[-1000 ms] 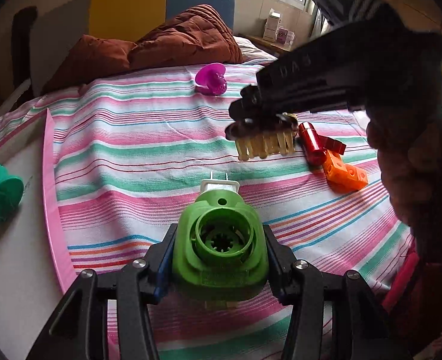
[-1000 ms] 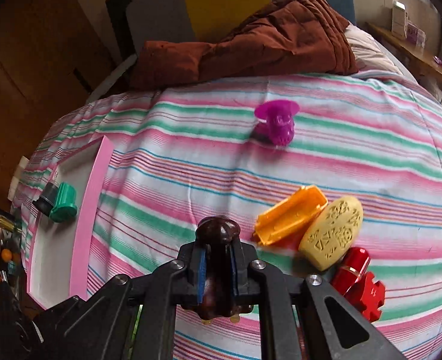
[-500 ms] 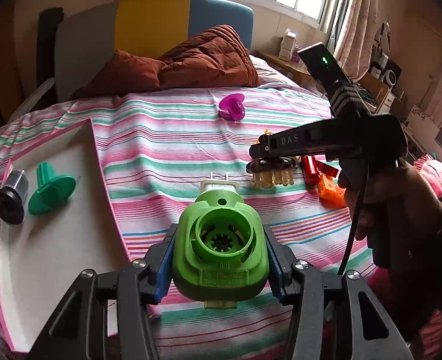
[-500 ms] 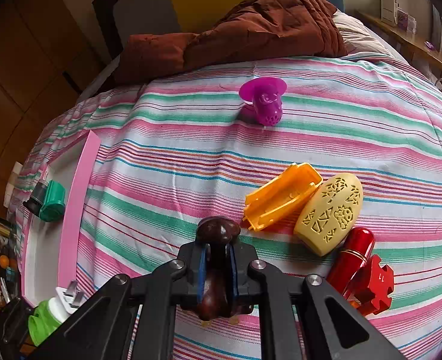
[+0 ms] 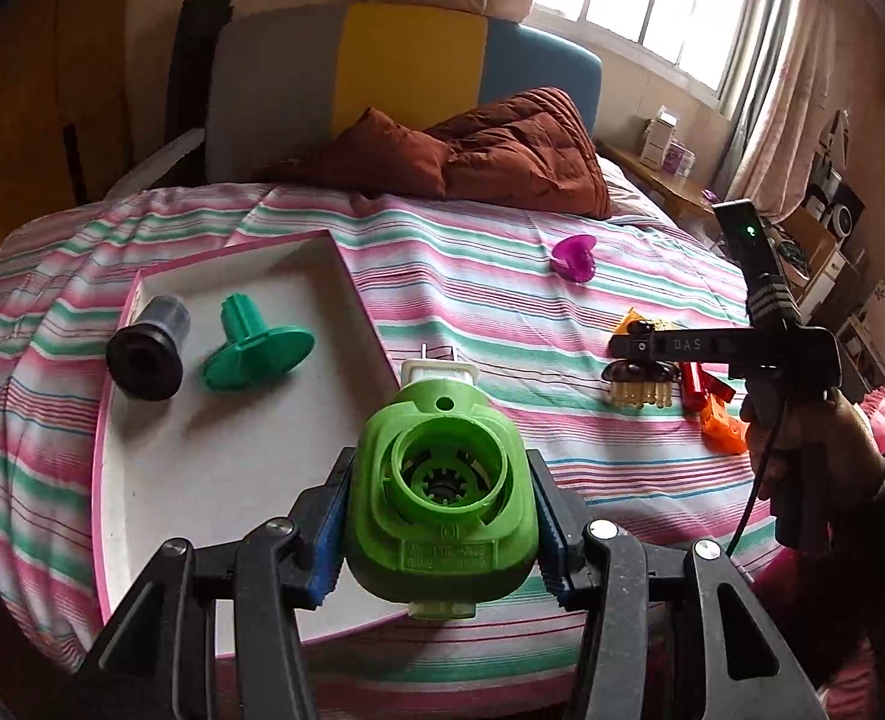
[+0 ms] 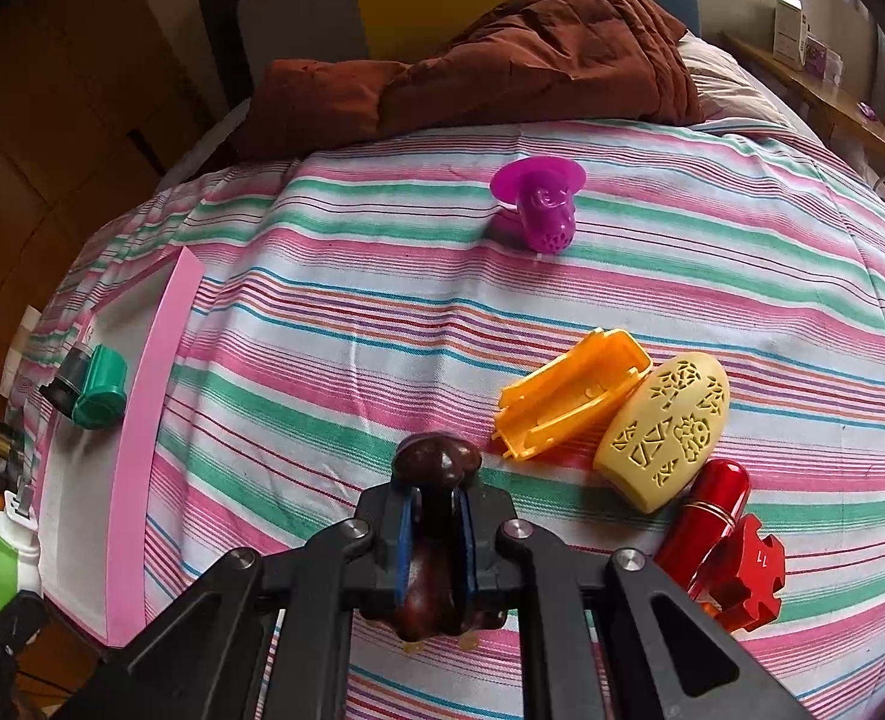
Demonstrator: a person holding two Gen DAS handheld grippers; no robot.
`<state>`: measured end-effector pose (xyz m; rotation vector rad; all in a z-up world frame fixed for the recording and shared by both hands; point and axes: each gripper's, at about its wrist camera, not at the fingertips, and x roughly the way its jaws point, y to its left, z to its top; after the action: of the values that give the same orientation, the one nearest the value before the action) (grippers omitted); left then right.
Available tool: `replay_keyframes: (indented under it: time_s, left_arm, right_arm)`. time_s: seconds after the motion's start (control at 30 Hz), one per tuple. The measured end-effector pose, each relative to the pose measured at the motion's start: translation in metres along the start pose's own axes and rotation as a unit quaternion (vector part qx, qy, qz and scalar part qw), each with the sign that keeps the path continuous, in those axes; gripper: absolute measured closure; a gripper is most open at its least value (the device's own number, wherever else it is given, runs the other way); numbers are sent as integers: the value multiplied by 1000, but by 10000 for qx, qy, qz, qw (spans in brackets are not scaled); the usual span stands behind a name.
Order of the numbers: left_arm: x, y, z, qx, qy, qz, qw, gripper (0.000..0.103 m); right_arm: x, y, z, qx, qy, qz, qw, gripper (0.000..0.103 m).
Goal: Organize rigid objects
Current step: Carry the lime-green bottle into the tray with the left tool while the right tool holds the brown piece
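Transfer is under way: green plug-in unit (image 5: 442, 501), clamped in the left claw (image 5: 439, 531), has been carried from the striped bed (image 5: 502, 312) over the pink-rimmed tray (image 5: 358, 300); release is judged next. Right claw (image 6: 436, 540) stays clamped on the brown brush (image 6: 437, 468).

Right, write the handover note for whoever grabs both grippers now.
Left gripper: shut on green plug-in device, above the pink-rimmed tray.
Right gripper: shut on brown brush, above the striped bed.
Done: black cap and green spool in tray.
Left on bed: purple strainer, orange case, yellow oval, red tube, red knob.
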<state>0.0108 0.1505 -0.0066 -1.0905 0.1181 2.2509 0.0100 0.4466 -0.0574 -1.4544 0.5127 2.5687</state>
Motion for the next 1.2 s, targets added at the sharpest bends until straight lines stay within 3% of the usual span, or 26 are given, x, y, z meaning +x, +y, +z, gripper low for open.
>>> replay_keyframes:
  time_s: [0.27, 0.37, 0.57, 0.73, 0.93, 1.13, 1.2]
  left_arm:
    - [0, 75, -1, -930, 159, 226, 9953, 51]
    - [4, 91, 8, -1239, 194, 107, 9921, 51]
    - [18, 94, 51, -1375, 105, -210, 9902, 51]
    - [46, 96, 82, -1915, 246, -659, 9790, 51]
    - [88, 107, 112, -2274, 420, -525, 9715, 51]
    - [127, 104, 111, -2053, 887, -393, 9739, 50]
    - [125, 101, 112, -1936, 798, -313, 9773, 44]
  right_arm:
    - [0, 1, -1, -14, -1, -24, 10000, 92]
    - [0, 2, -2, -45, -2, -43, 10000, 92]
    - [0, 4, -1, -138, 8, -77, 9999, 92]
    - [-1, 6, 0, -179, 14, -92, 9998, 92]
    - [-1, 9, 0, -220, 17, -111, 9997, 92]
    - [-1, 12, 0, -279, 19, -131, 9995, 92]
    - [-1, 11, 0, -280, 19, -131, 9995, 92]
